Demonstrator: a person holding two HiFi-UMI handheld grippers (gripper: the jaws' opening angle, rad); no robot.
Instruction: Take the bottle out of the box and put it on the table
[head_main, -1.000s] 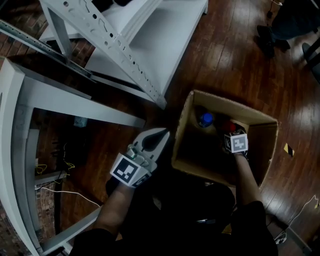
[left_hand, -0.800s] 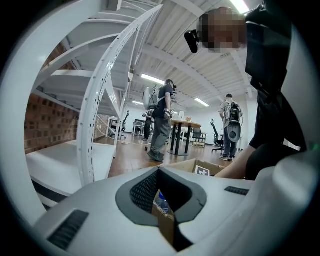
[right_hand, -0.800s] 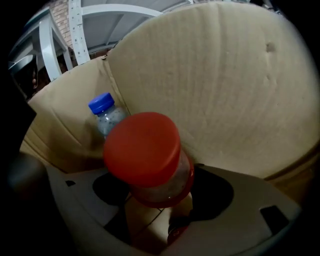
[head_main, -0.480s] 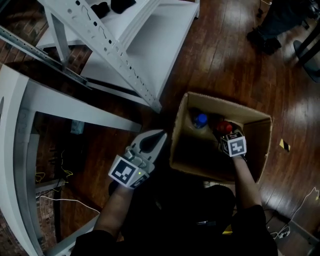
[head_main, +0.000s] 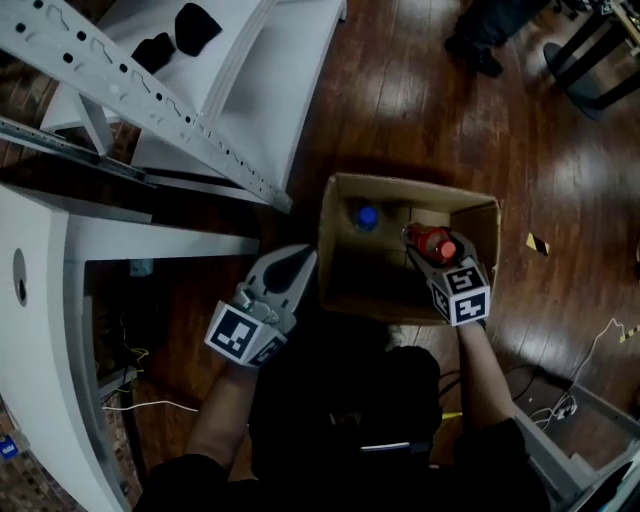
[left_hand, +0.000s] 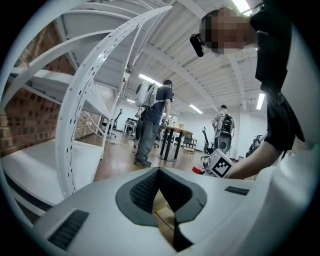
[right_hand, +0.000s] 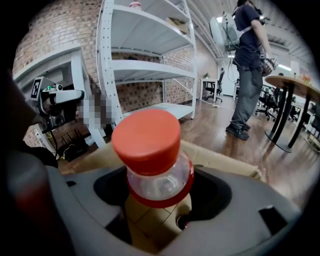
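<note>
- Head view: we look steeply down from well above onto the cardboard box (head_main: 410, 190) and wood floor (head_main: 420, 90).
- Left gripper view: we face level across the room, past white shelving (left_hand: 90, 100).
- Right gripper view: we sit close behind the red-capped bottle (right_hand: 152, 150), angled downward.
- Shared by all three: cardboard box, white shelving.

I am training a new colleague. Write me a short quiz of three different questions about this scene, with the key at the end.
1. True or false: a blue-capped bottle is in the box.
2. Choose one. The right claw holds: A) the blue-capped bottle; B) a red-capped bottle; C) nothing.
3. Fill the gap with "inside" or "outside": the left claw is ___ the box.

Key: 1 true; 2 B; 3 outside.
</note>
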